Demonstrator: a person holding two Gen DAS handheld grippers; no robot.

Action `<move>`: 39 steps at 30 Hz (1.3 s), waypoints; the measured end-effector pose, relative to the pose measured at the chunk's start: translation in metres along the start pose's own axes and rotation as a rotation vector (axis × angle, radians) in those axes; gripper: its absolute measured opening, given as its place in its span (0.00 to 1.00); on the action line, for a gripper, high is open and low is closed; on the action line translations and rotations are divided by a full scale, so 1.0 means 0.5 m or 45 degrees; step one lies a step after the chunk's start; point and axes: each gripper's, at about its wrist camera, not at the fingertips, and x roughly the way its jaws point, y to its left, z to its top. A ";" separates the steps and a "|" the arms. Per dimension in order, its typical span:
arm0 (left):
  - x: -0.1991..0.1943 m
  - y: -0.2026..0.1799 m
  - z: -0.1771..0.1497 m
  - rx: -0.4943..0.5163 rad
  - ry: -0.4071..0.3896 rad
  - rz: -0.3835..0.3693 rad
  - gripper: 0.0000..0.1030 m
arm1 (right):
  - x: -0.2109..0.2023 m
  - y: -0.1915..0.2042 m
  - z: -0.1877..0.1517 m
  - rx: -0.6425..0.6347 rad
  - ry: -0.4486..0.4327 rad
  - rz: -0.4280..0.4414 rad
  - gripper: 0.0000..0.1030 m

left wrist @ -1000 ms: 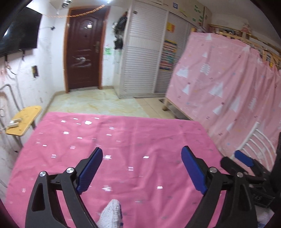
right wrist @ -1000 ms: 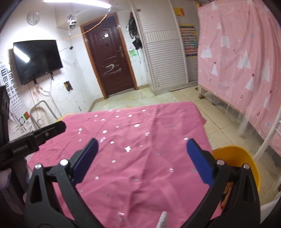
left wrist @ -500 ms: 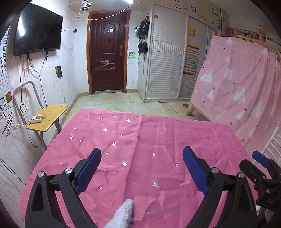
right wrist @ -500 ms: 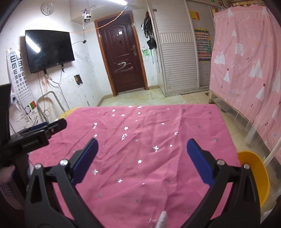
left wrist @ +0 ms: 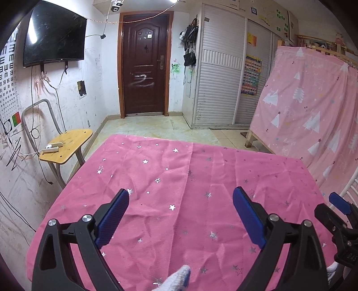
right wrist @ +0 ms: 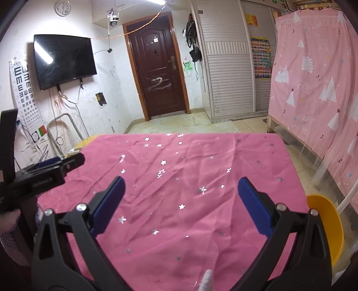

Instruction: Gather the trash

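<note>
left wrist view: nearest, a white knit glove tip (left wrist: 179,274) at the bottom edge, between the black arms of the left gripper (left wrist: 180,198). jaws spread wide, blue pads (left wrist: 113,216) well apart, nothing between them. at the near right edge, part of the right gripper (left wrist: 340,220) in black with a blue pad tip. below and beyond, a table under a pink star-print cloth (left wrist: 179,179), wrinkled, bare of any trash. farther left, a yellow wooden chair (left wrist: 67,146) beside the table with a white power strip (left wrist: 51,147) on the seat. far left wall with a dark tv (left wrist: 54,37); far centre, a brown door (left wrist: 145,65); far right, a white slatted wardrobe (left wrist: 221,78) and a pink curtain with tree print (left wrist: 313,105).

right wrist view: near bottom, another white glove tip (right wrist: 207,279). right gripper (right wrist: 181,192) also spread wide, empty. left gripper (right wrist: 48,170) at the near left, just over the table's left edge; open or closed cannot be told from this side. same pink star-print cloth (right wrist: 190,167) ahead, no trash visible on it. near right, beside the table's corner and lower than its top, a yellow bin (right wrist: 329,220), contents hidden. far wall: an eye chart (right wrist: 22,87), the tv (right wrist: 63,59), a round clock (right wrist: 63,6) high up, the door (right wrist: 158,73).
</note>
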 end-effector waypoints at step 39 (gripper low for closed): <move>0.001 0.004 -0.006 0.020 -0.036 0.000 0.83 | 0.002 0.004 -0.001 -0.002 0.003 0.001 0.94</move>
